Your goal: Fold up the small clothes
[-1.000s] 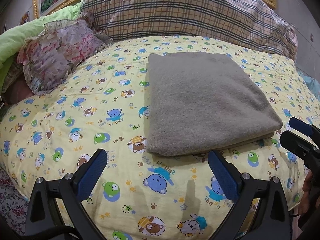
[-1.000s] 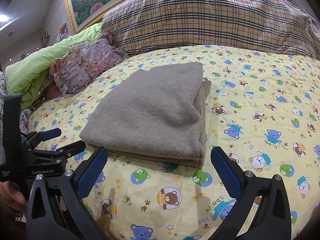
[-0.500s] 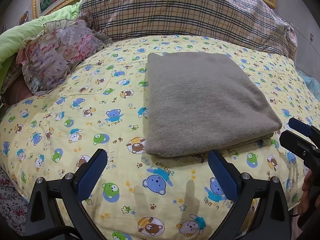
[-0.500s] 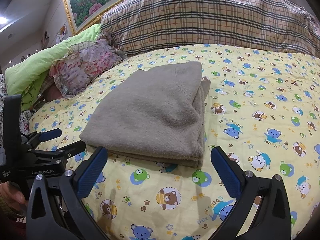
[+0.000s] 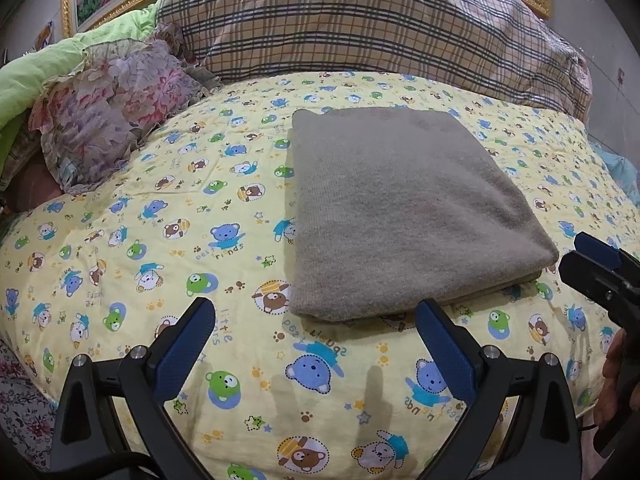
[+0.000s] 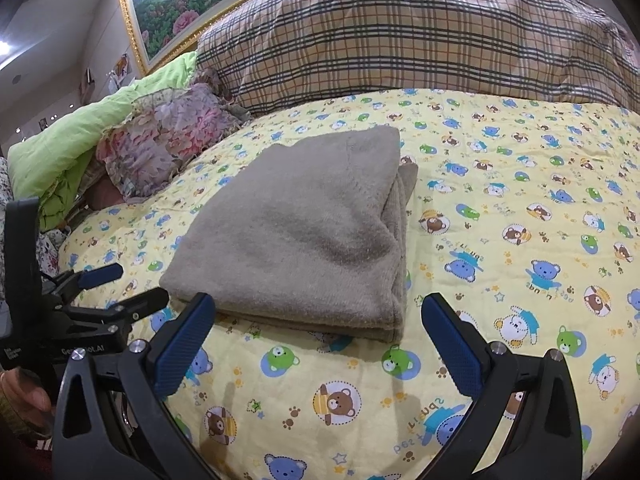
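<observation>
Bright indoor light, soft shadows (fisheye-warped edges)

Folded cloth point(image 5: 400, 216) on quilt point(image 5: 160, 248), before pillow point(image 5: 360, 20)

Bed point(image 5: 168, 208) covered by a yellow quilt point(image 6: 520, 208) with cartoon bear print, blue and green bears, paw marks, small lettering. Grey folded garment point(image 5: 400, 208) lies flat on the quilt, mid-bed, stacked layers visible along its near and right edges in the right wrist view. Large plaid pillow point(image 5: 360, 28) lies across the head end, behind the garment and apart from it. Floral ruffled cushion point(image 5: 108, 108) sits at the left side, touching the plaid pillow's corner. Lime green blanket point(image 6: 80, 136) bunched behind and left of the floral cushion. Quilt slightly creased near the cushion.
</observation>
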The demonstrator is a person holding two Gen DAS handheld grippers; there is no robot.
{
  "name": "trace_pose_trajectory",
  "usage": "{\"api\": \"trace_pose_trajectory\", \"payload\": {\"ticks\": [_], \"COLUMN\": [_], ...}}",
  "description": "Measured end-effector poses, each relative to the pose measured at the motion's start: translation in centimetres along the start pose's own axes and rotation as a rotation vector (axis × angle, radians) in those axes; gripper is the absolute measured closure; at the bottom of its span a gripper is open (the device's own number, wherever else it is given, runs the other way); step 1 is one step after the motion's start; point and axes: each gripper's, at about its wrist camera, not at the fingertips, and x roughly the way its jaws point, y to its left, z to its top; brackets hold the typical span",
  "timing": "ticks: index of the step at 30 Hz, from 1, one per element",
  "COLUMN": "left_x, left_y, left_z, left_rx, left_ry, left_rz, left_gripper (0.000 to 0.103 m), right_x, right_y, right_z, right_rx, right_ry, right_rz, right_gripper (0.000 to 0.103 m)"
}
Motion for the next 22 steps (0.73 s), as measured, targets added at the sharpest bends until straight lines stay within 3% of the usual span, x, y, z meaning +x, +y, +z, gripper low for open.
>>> {"api": "trace_pose_trajectory", "payload": {"ticks": [22], "left_x": [0.5], "left_y": [-0.3], "left_z": [0.5], "left_rx": [-0.015], "left_ry": [0.007], "left_rz": [-0.014], "left_gripper": [0.002], "right_x": [0.8], "right_y": [-0.1], "right_z": [1.6], "right_rx": [0.0], "right_ry": [0.013], "right_rz": [0.031], "right_gripper": [0.0]}}
